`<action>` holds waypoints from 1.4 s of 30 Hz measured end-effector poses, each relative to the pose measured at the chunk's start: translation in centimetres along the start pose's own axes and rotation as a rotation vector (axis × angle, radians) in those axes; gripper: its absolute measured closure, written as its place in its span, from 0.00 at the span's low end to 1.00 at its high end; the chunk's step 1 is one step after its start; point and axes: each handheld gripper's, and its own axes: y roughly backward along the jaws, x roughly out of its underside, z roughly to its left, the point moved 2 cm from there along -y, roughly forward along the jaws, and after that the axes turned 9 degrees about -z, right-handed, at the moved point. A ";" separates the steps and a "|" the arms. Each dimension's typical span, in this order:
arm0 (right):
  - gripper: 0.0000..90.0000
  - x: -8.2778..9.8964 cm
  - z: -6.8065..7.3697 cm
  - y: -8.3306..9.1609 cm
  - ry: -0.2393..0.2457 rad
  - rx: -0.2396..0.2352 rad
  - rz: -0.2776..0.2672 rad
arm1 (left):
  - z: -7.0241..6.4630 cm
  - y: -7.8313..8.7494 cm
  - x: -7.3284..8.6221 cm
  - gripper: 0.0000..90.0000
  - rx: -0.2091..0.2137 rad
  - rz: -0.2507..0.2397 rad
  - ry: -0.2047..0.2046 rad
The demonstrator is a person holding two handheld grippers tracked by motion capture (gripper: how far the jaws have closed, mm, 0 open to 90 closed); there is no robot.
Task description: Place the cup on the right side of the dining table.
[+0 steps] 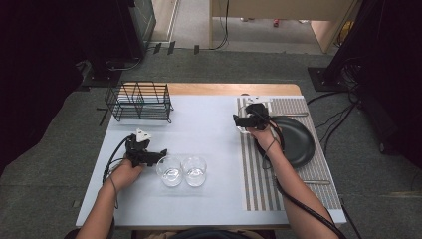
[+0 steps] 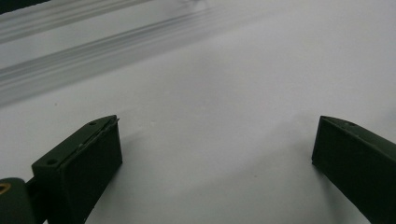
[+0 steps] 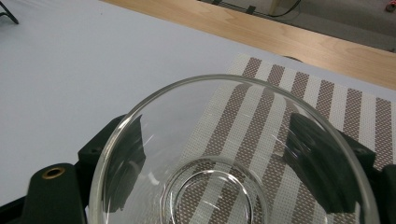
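Note:
My right gripper (image 3: 212, 135) is shut on a clear drinking glass (image 3: 233, 93), one black jaw against each side of it. The glass stands upright over the left edge of a brown-and-white striped placemat (image 3: 336, 102). From above, this right gripper (image 1: 242, 121) is at the placemat's (image 1: 254, 169) far left corner, beside a black plate (image 1: 296, 142). Two more clear glasses (image 1: 170, 171) (image 1: 194, 171) stand side by side on the white table. My left gripper (image 1: 160, 154) is just left of them, and in its own view the left gripper (image 2: 218, 126) is open over bare table.
A black wire rack (image 1: 139, 102) stands at the table's far left. Thin utensils lie on the placemat beyond the plate (image 1: 293, 114) and in front of it (image 1: 318, 181). The wooden table edge (image 3: 289, 37) runs behind the mat. Cables trail from both grippers.

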 end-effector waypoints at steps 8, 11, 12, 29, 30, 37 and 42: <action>0.21 0.0 -0.1 -0.1 -0.011 0.004 -0.002 | 0.0 0.0 0.0 0.02 0.000 0.000 -0.001; 0.21 0.0 -0.1 -0.1 -0.013 0.003 -0.004 | 0.0 0.0 0.0 0.02 0.000 0.000 0.000; 0.21 0.0 -0.1 -0.1 -0.013 0.004 -0.004 | 0.0 0.0 0.0 0.02 0.000 0.000 -0.001; 0.20 0.0 -0.1 -0.1 -0.014 0.012 -0.003 | 0.0 0.0 0.0 0.02 0.000 0.000 0.000; 0.20 0.0 0.0 -0.1 -0.012 0.014 -0.003 | 0.0 0.0 0.0 0.02 0.000 0.000 0.000; 0.15 -0.1 -0.1 0.0 -0.024 0.000 -0.008 | 0.0 0.0 0.0 0.02 0.000 0.000 0.000; 0.04 -0.2 0.0 0.1 -0.022 -0.005 -0.013 | 0.0 0.0 0.0 0.02 0.000 0.000 0.000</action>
